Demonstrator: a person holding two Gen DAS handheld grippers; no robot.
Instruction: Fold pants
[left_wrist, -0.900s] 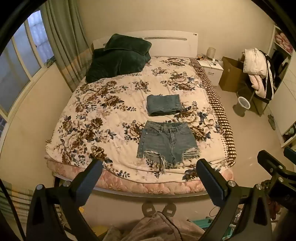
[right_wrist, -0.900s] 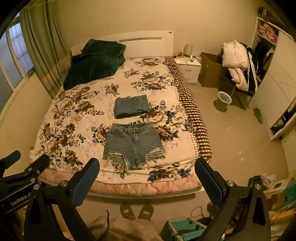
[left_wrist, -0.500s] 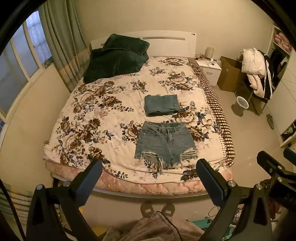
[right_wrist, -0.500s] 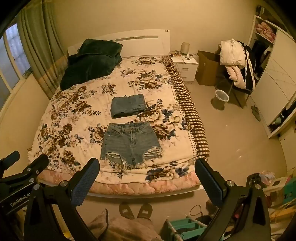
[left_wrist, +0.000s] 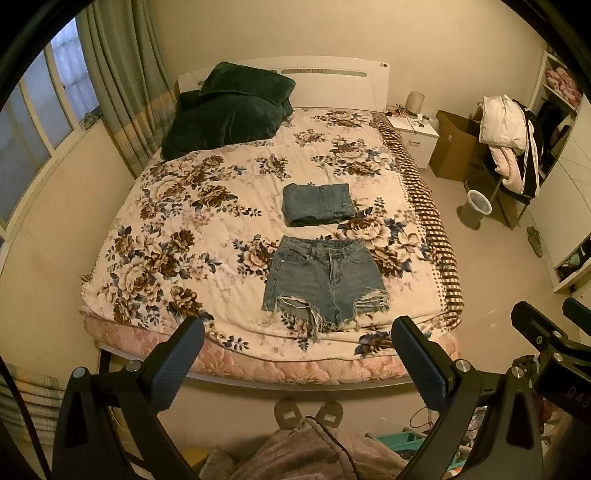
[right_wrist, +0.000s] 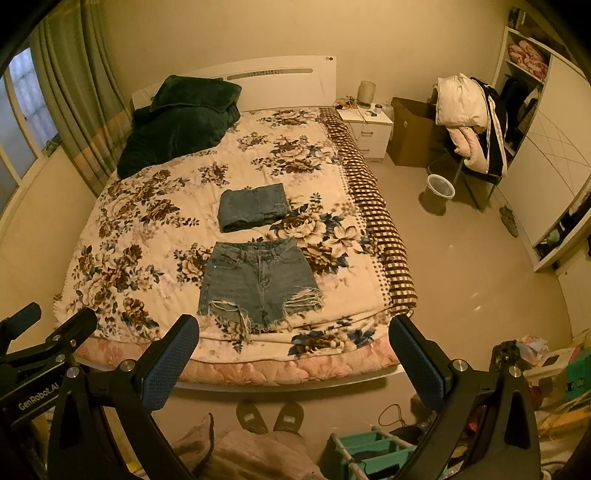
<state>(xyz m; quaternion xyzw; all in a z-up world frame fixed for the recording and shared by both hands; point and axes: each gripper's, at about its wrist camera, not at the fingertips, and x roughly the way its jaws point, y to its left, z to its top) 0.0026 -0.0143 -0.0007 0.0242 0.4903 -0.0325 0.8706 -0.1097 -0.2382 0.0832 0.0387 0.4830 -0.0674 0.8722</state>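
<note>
Two grippers held wide apart above the foot of a bed, nothing in either.

The left gripper (left_wrist: 295, 356) and the right gripper (right_wrist: 293, 354) both hang over the near edge of the bed (left_wrist: 295, 369), fingers spread and clear of the cloth. A pair of frayed denim shorts (left_wrist: 325, 280) lies flat on the floral quilt (left_wrist: 177, 236) near the foot, waistband toward the headboard (left_wrist: 332, 85), ragged hems toward the person. Just beyond it, apart from it, sits a folded denim piece (left_wrist: 317, 205); whether that is also shorts is hard to tell. A dark green blanket (left_wrist: 229, 110) is heaped at the head on the window side. On the floor beside the bed stand a nightstand (right_wrist: 367, 129), a cardboard box (right_wrist: 413, 133) and a bin (right_wrist: 439, 188). The person's slippers (right_wrist: 269, 415) show below.
</note>
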